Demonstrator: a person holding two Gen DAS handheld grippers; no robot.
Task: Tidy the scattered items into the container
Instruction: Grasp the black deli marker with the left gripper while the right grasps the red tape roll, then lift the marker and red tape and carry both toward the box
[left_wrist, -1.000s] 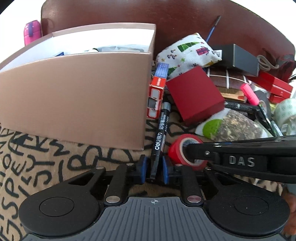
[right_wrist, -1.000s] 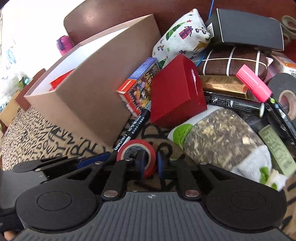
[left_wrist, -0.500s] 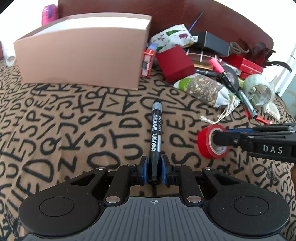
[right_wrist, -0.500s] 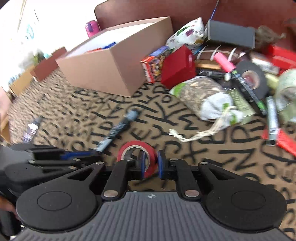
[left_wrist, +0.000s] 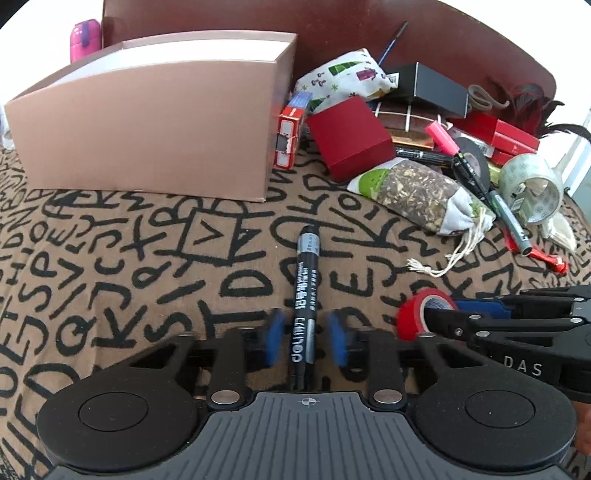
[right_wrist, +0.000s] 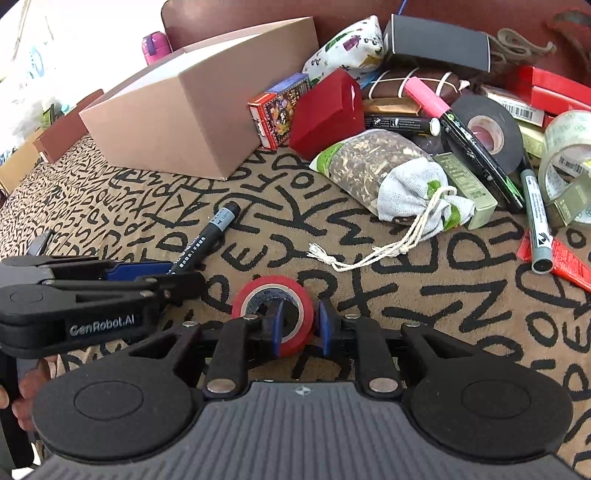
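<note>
The pink-brown open box (left_wrist: 147, 122) stands at the back left on the letter-print cloth, also in the right wrist view (right_wrist: 166, 122). A black marker pen (left_wrist: 304, 295) lies on the cloth between the pads of my left gripper (left_wrist: 306, 339), whose jaws are closing without touching it. A red tape roll (right_wrist: 255, 291) stands on its edge on the cloth. My right gripper (right_wrist: 298, 326) is opening, with one pad inside the roll's hole, one outside, and both off its wall. Each gripper shows beside the other: the left gripper (right_wrist: 177, 275), the right gripper (left_wrist: 443, 314).
A pile lies right of the box: a red box (left_wrist: 351, 136), a card pack (right_wrist: 280, 107), a herb sachet (left_wrist: 417, 192), a black tape roll (right_wrist: 484, 133), a clear tape roll (left_wrist: 532, 184), and pens. A hand (right_wrist: 22, 391) holds the left gripper.
Both grippers pulled back from the pile beside the box onto bare cloth, bringing the pen and the red tape. Their jaws have since widened, and the pads no longer press on either.
</note>
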